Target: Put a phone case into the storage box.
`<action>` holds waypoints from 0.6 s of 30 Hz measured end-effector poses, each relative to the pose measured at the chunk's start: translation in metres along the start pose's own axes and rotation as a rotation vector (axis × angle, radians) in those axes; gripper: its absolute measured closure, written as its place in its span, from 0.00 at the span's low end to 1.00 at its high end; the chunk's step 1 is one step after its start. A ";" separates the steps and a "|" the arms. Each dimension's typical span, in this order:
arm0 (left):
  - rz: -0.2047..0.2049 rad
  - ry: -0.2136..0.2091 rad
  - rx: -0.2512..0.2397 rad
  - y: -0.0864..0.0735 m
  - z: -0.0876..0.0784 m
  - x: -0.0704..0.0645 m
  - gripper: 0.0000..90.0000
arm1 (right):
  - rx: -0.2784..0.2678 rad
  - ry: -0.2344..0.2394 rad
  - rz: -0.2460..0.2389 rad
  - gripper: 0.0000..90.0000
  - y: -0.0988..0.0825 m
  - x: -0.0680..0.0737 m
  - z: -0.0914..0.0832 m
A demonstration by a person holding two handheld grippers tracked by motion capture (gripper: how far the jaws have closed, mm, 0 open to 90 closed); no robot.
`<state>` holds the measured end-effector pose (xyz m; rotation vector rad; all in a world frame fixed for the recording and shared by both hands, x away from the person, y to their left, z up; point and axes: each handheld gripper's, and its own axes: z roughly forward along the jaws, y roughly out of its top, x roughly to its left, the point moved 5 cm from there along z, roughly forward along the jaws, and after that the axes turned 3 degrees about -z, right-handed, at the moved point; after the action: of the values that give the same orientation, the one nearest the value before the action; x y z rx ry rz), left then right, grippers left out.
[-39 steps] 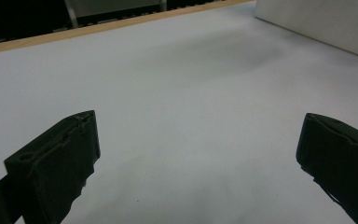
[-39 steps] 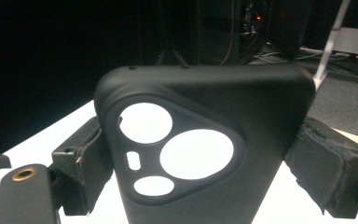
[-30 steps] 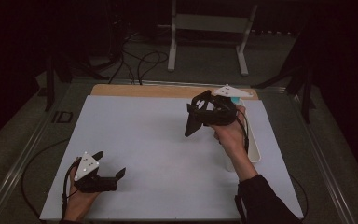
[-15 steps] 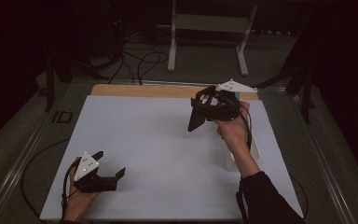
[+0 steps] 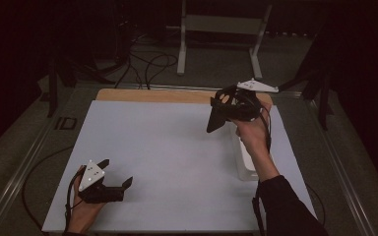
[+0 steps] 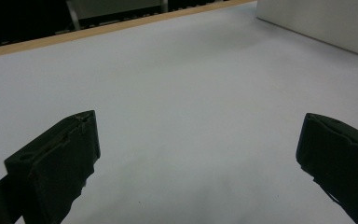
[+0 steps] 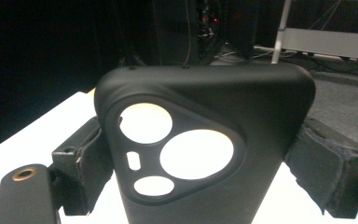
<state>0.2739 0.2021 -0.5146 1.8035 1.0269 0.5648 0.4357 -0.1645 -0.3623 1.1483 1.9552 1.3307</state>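
Black phone case (image 7: pixel 205 154) clamped between jaws of right gripper (image 5: pixel 225 114), held in air above far right part of white table sheet (image 5: pixel 167 147). Case's camera cut-outs face gripper camera. Pale box (image 5: pixel 245 160), edges dim, lies on sheet just below hand. Left gripper (image 5: pixel 109 184) rests near sheet's near left corner, jaws wide apart, nothing between.

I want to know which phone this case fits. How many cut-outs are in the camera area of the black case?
4. On the phone case, held in the right tongs: a round one upper left, the largest at right, a smaller oval at the bottom, and a small slot at left.
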 end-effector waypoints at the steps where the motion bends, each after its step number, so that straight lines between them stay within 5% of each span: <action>1: 0.000 0.000 0.000 0.000 0.000 0.000 0.00 | 0.001 -0.005 -0.002 0.15 0.000 -0.002 0.000; 18: 0.002 0.000 -0.001 0.000 0.000 0.000 0.00 | -0.001 -0.089 0.030 0.15 0.005 -0.031 -0.002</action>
<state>0.2741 0.2018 -0.5144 1.8038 1.0250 0.5664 0.4521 -0.1911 -0.3582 1.2202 1.8813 1.2734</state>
